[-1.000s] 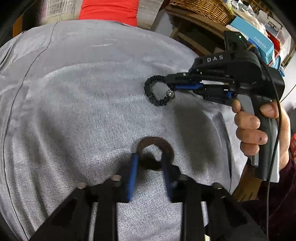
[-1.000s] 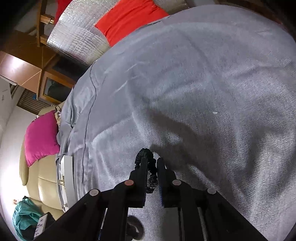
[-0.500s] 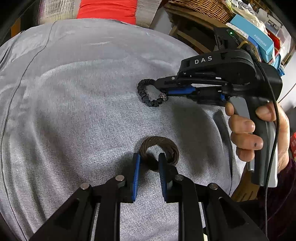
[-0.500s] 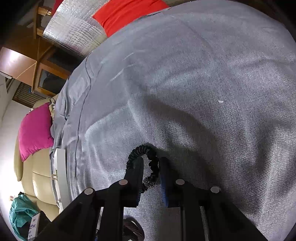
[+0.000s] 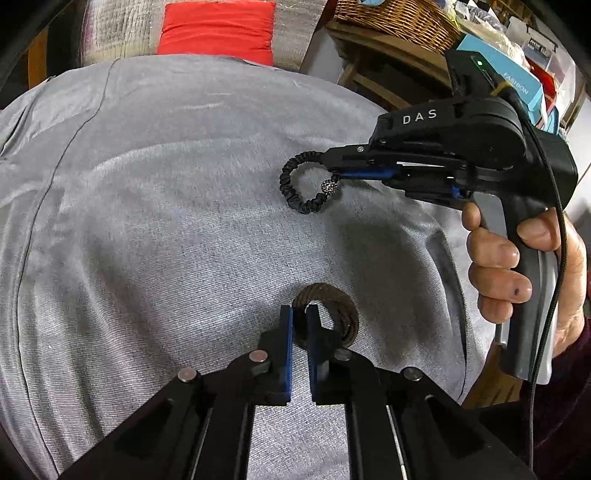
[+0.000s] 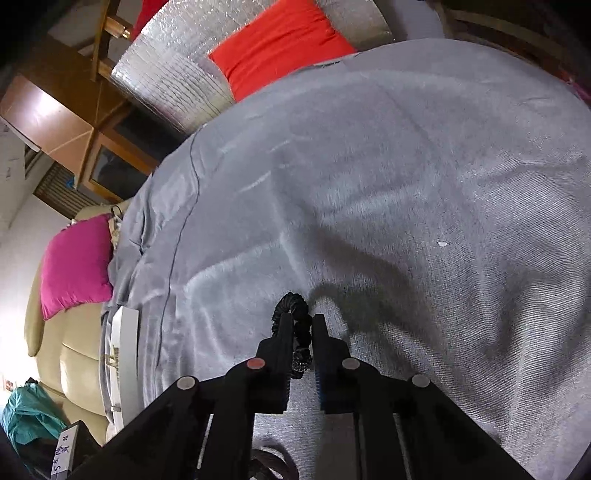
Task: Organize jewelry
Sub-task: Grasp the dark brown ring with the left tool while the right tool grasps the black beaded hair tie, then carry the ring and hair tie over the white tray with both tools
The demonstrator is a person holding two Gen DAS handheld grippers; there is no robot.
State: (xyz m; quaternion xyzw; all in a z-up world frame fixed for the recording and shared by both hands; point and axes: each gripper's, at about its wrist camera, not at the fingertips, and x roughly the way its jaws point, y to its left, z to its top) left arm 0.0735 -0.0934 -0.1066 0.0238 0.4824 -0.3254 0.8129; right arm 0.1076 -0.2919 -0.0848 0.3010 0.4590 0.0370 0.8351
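A brown braided bracelet (image 5: 345,314) lies on the grey cloth (image 5: 166,221). My left gripper (image 5: 300,314) is closing on its left side, and the blue pads pinch the band. Farther back, a black ruffled bracelet (image 5: 286,181) with a sparkly bead (image 5: 328,186) hangs from my right gripper (image 5: 330,168), just above the cloth. In the right wrist view, my right gripper (image 6: 301,323) is closing on the black bracelet (image 6: 293,301), whose loop sticks out past the tips.
A person's hand (image 5: 498,266) holds the right gripper's handle. Behind the cloth are a red cushion (image 5: 218,26), a wicker basket (image 5: 399,18) and a blue box (image 5: 509,81). A pink cushion (image 6: 74,266) lies on a beige seat at the left.
My left jaws stood wide around the brown bracelet and have closed onto its band. My right jaws loosened slightly, then closed again on the black bracelet.
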